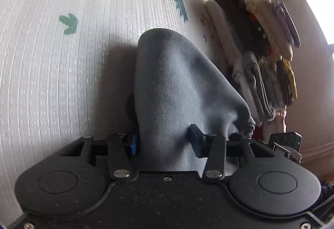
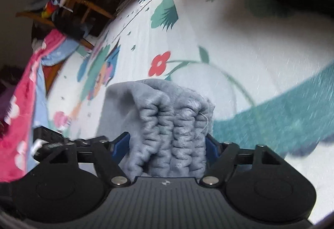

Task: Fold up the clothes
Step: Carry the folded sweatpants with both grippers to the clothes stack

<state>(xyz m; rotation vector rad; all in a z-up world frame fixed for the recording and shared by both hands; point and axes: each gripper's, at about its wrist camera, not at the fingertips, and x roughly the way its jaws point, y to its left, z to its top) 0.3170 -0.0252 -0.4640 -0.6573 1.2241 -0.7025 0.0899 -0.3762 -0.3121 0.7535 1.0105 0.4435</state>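
Observation:
A grey-blue fleece garment (image 1: 167, 87) hangs from my left gripper (image 1: 165, 143), whose blue-padded fingers are shut on its edge, above a white play mat (image 1: 62, 61). In the right wrist view my right gripper (image 2: 168, 143) is shut on the bunched, gathered waistband of the same grey-blue garment (image 2: 167, 124). The cloth rises in thick ruffled folds between the fingers. The printed mat (image 2: 229, 51) lies below, blurred by motion.
A stack of folded clothes (image 1: 261, 51) stands at the right of the left wrist view, by a white wall. In the right wrist view a pink and blue flowered cloth (image 2: 23, 107) lies at the left. Wooden furniture (image 2: 83, 5) stands behind it.

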